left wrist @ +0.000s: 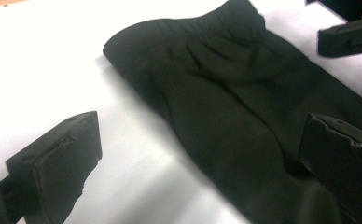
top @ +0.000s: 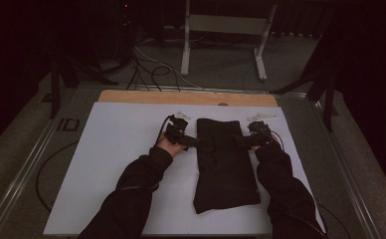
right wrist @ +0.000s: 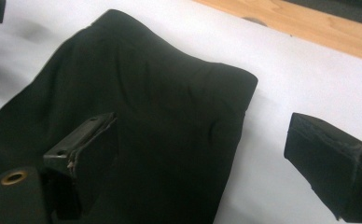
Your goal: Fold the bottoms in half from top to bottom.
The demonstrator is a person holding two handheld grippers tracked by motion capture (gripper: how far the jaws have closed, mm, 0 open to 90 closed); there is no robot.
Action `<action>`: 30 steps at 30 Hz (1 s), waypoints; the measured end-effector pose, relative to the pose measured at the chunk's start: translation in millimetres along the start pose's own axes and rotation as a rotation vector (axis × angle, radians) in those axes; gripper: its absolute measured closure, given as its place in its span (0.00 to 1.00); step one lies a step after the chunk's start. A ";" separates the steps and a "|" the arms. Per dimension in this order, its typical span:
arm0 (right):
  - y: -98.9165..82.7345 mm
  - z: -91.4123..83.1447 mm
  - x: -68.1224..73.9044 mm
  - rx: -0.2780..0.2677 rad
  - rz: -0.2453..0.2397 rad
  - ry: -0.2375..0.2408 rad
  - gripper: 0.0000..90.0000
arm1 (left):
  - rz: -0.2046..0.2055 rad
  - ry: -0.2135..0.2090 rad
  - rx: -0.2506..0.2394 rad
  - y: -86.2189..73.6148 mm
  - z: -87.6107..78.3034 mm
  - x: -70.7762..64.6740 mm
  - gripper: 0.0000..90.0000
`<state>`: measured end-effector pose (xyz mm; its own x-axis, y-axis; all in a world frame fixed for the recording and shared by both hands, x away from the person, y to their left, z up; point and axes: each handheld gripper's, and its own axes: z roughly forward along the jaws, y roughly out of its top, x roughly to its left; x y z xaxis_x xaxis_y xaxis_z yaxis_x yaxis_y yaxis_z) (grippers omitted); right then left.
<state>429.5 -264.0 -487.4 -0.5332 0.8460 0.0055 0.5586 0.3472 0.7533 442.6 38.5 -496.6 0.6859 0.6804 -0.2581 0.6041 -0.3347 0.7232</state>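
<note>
The folded black garment (top: 225, 162) lies lengthwise in the middle of the white worktop (top: 111, 164), its gathered waistband end farthest from the person. The likely slip from here is a shallow bite — a jaw catching only the top layer, so the fold peels apart when lifted. The left hand-held gripper (left wrist: 202, 154) is spread wide, straddling the garment's edge, gripping nothing; the right hand-held gripper (right wrist: 207, 154) looks equally released at the opposite edge — whether its jaws touch cloth is hard to tell.
</note>
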 end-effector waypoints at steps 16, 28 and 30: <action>-0.3 28.2 -9.8 0.092 0.037 -0.043 0.11 | -0.003 0.055 0.028 4.0 23.3 7.1 0.12; -4.2 38.0 -16.7 0.118 0.063 -0.019 0.34 | -0.017 0.098 0.077 0.7 35.5 9.2 0.23; -4.5 39.4 -15.9 0.128 0.061 -0.024 0.34 | -0.005 0.103 0.074 -0.3 36.9 8.5 0.25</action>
<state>460.5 -263.0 -516.9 -0.4814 0.8759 0.0317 0.6670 0.3427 0.6616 463.2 20.3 -522.6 0.6396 0.7445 -0.1914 0.6383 -0.3755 0.6720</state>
